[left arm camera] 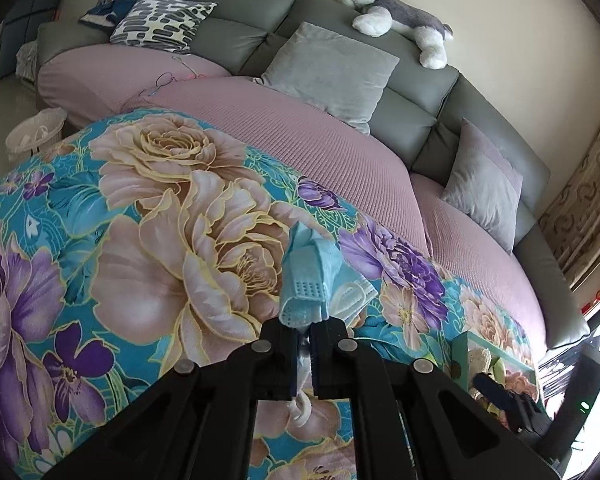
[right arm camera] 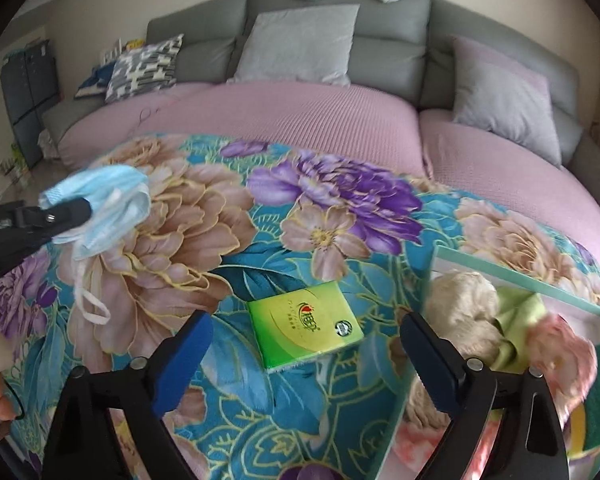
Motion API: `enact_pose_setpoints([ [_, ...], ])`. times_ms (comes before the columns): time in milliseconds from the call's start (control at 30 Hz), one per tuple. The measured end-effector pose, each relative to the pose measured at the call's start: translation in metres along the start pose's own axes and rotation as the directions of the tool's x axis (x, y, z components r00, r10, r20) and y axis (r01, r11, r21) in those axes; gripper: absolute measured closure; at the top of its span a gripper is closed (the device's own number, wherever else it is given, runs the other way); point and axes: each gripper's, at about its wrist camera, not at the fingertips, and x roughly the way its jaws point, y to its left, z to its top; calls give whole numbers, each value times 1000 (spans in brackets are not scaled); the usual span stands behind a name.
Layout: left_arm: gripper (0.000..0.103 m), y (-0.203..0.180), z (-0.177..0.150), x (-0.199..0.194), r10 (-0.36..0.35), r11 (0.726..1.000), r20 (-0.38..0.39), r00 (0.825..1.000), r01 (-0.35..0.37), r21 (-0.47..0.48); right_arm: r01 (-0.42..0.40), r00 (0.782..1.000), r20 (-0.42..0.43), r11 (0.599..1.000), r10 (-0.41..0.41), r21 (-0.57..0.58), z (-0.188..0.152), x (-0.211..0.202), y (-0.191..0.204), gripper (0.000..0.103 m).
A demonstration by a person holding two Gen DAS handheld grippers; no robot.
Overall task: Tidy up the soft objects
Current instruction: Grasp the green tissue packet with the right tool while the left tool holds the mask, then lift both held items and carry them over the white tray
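Item: face mask [right arm camera: 100, 204], blue, pleated, ear loops dangling. Location: lifted over the floral cloth [left arm camera: 140, 208], far left of my box [right arm camera: 520, 280]. My left gripper [left arm camera: 305, 316] is clamped on its bunched middle; my right gripper [right arm camera: 304, 356] stands wide apart above the green tissue pack [right arm camera: 304, 326]. Handling, I judge: featherlight, limp, loops snag; the pack squashes, so grip its long edges.

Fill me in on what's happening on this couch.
A person is tidying soft things with a handheld gripper in each hand. The left gripper is clamped shut on a blue face mask, held up over the floral blanket. The right gripper is open above a green tissue pack lying on the blanket. Beside it, a box already holds a cream plush toy and other soft items.
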Motion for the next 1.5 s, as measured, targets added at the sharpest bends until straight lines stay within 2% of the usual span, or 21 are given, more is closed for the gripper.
enact_pose_setpoints([
  [300, 99, 6, 0, 2, -15, 1000, -14, 1000, 15, -24, -6, 991, -132, 999, -1, -47, 5, 41, -3, 14],
  [400, 99, 6, 0, 3, -13, 1000, -18, 1000, 13, -25, -7, 989, -149, 999, 2, -33, 3, 45, -5, 24],
  [433, 99, 5, 0, 3, -13, 1000, -20, 1000, 13, -23, -13, 989, -149, 999, 8, -29, 3, 46, -6, 32],
  [633, 99, -2, -2, 2, -18, 1000, -21, 1000, 18, 0, -29, 992, -126, 1000, 27, -10, -4, 32, -4, 32],
  [800, 99, -20, -6, -8, -40, 998, -11, 999, 40, 49, -30, 997, -67, 998, 34, 52, -15, -6, -7, 32],
  [967, 99, -51, -16, -23, -98, 987, -9, 995, 99, 129, 7, 1000, -10, 994, -6, 106, -34, -49, -21, 32],
  [1167, 99, -96, -36, -39, -188, 955, -39, 981, 192, 227, 76, 996, 39, 976, -86, 206, -62, -99, -56, 32],
  [1333, 99, -143, -62, -48, -257, 903, -95, 962, 274, 329, 173, 982, 20, 941, -187, 292, -90, -126, -99, 32],
  [1500, 99, -179, -87, -51, -301, 851, -168, 939, 344, 396, 224, 971, -8, 891, -240, 396, -116, -142, -146, 32],
])
